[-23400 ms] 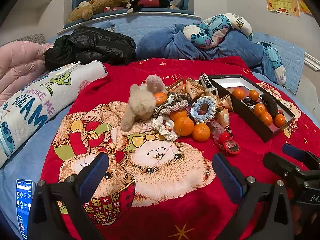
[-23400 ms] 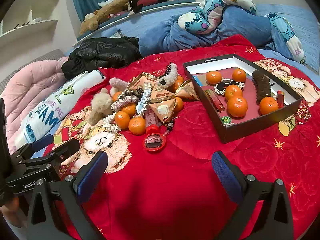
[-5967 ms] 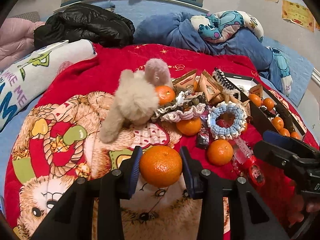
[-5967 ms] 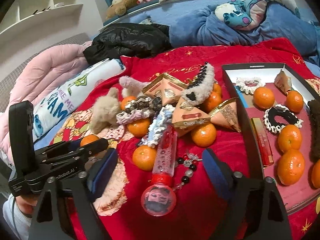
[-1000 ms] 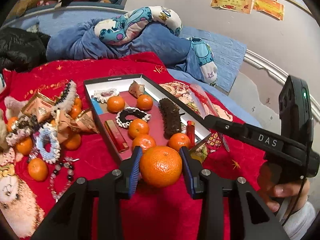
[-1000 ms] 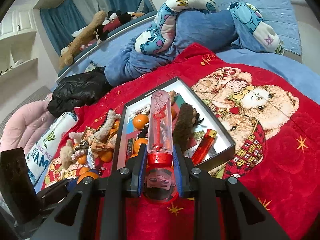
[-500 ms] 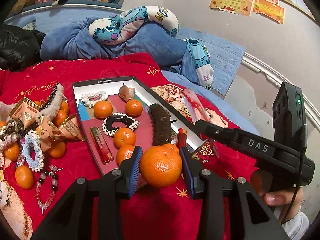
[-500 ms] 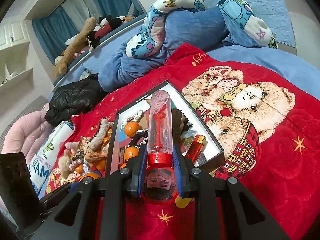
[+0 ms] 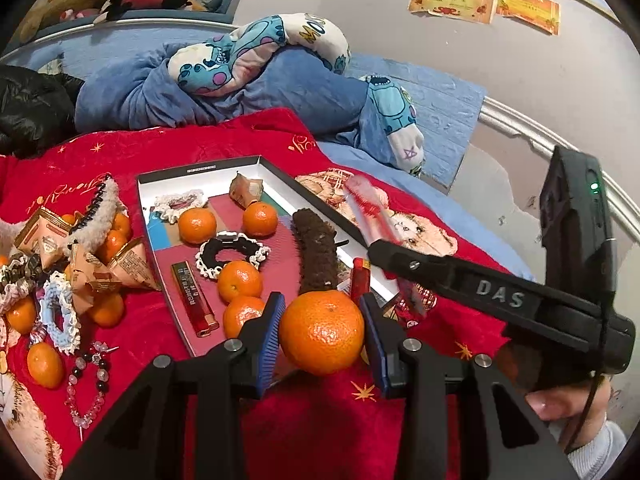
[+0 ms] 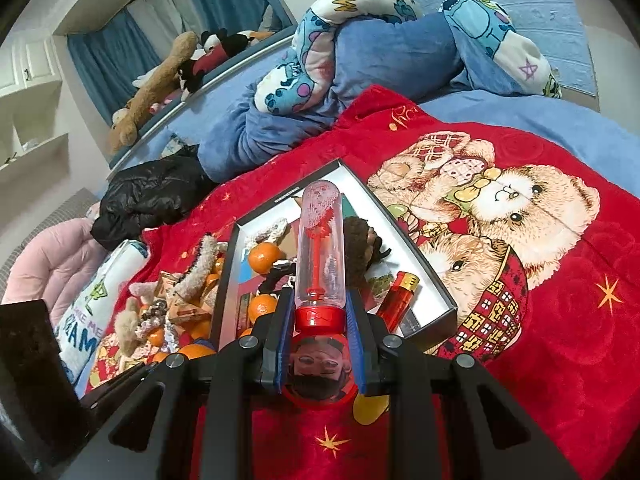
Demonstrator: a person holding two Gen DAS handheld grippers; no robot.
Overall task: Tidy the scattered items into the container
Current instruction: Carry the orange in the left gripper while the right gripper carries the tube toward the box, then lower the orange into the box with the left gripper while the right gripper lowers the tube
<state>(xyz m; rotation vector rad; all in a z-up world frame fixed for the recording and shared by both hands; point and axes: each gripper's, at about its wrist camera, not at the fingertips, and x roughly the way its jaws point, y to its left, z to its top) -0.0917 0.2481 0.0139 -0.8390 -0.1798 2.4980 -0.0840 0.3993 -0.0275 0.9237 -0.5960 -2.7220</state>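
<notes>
Left gripper [image 9: 322, 332]: jaws pinching a tangerine [image 9: 321, 331], held over the near end of the box [image 9: 200, 169].
Right gripper [image 10: 318, 344]: jaws clamped on a clear tube [image 10: 318, 248] with a red cap, above the box's near corner.
Left view only: bead bracelet [image 9: 86, 380], loose tangerines on the red blanket [image 9: 320, 432].
Right view only: lighter [image 10: 398, 300] inside the box.

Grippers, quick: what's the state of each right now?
Left gripper: closed on an orange.
Right gripper: closed on a clear tube at its red cap.
</notes>
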